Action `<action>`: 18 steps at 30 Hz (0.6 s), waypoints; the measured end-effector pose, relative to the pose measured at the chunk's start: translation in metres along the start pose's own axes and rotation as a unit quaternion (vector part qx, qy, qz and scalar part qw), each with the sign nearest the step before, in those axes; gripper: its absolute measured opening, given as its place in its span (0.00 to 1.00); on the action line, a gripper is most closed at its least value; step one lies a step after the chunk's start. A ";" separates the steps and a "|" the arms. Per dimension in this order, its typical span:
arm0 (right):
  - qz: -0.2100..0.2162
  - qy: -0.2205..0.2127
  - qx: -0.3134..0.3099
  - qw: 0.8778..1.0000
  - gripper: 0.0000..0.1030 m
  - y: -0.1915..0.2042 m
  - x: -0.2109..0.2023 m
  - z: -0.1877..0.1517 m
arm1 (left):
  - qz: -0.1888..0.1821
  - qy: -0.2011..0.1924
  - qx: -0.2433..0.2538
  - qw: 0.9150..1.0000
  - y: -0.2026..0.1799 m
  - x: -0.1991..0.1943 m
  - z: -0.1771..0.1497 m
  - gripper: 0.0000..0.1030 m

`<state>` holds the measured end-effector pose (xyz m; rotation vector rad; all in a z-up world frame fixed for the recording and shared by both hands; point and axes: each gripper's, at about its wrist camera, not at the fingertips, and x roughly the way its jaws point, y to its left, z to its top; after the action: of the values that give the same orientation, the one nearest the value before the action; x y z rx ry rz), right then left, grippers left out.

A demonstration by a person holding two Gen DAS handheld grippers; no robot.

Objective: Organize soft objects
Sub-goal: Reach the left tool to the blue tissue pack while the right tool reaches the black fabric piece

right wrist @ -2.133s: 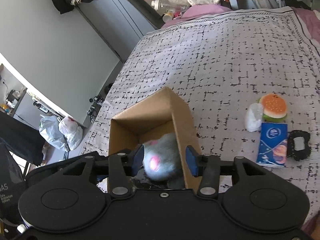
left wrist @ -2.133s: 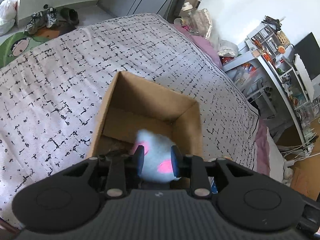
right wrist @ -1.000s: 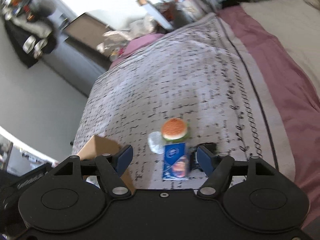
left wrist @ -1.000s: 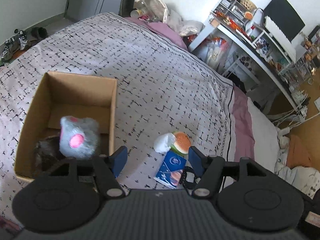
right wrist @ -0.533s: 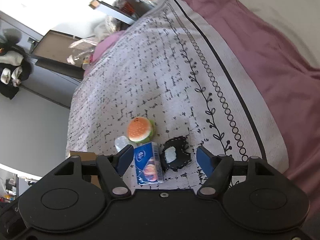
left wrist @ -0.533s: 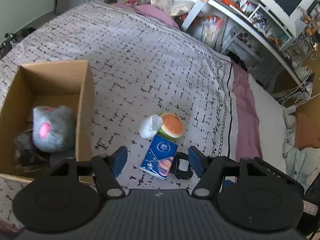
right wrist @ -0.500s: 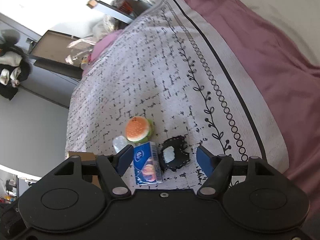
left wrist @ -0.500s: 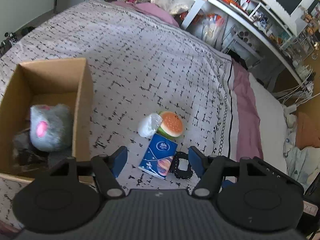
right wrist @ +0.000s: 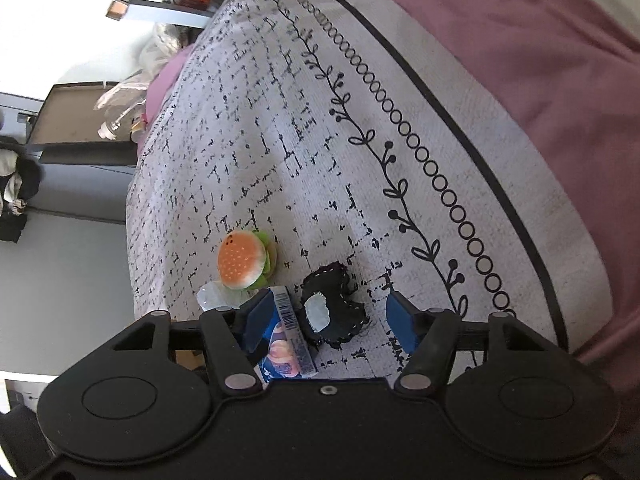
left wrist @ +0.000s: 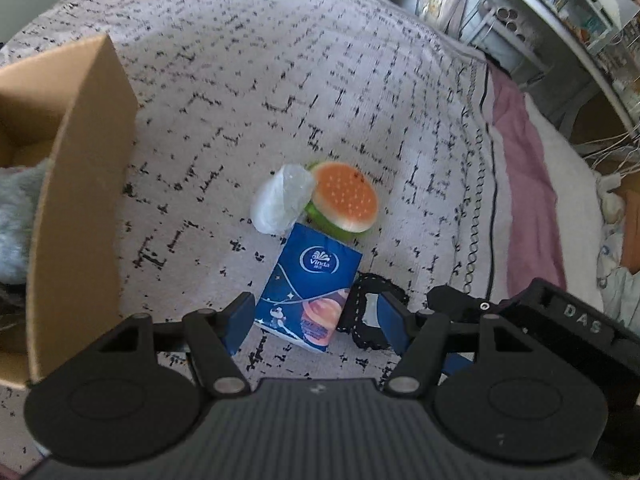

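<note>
A blue tissue pack [left wrist: 310,294] lies on the patterned bedspread, with a soft burger toy [left wrist: 345,201] and a white plastic bag [left wrist: 280,200] just beyond it and a black stitched pad [left wrist: 370,316] to its right. My left gripper [left wrist: 316,316] is open, its fingers either side of the pack and pad. My right gripper [right wrist: 328,320] is open over the black pad [right wrist: 332,314], with the tissue pack [right wrist: 286,340] at its left finger and the burger [right wrist: 242,260] beyond. A grey plush [left wrist: 18,216] lies in the cardboard box [left wrist: 80,184].
The right gripper body [left wrist: 560,328] shows at the lower right of the left wrist view. A pink sheet [right wrist: 520,60] borders the bedspread on the right. Cluttered shelves [left wrist: 540,8] stand beyond the bed.
Both grippers have let go of the grey plush, now in the box, and swung right to the tissue pack group. In the last half second both have come lower and closer.
</note>
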<state>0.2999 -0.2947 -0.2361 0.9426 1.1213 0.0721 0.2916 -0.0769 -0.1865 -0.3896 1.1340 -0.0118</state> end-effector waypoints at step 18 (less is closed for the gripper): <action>-0.010 0.037 0.010 0.999 0.34 -0.001 0.034 0.001 | 0.018 0.002 0.024 1.000 -0.003 0.030 -0.003 0.54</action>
<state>0.3169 -0.2790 -0.2617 0.9526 1.2022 0.0798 0.3022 -0.0867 -0.2136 -0.3264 1.1431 -0.0076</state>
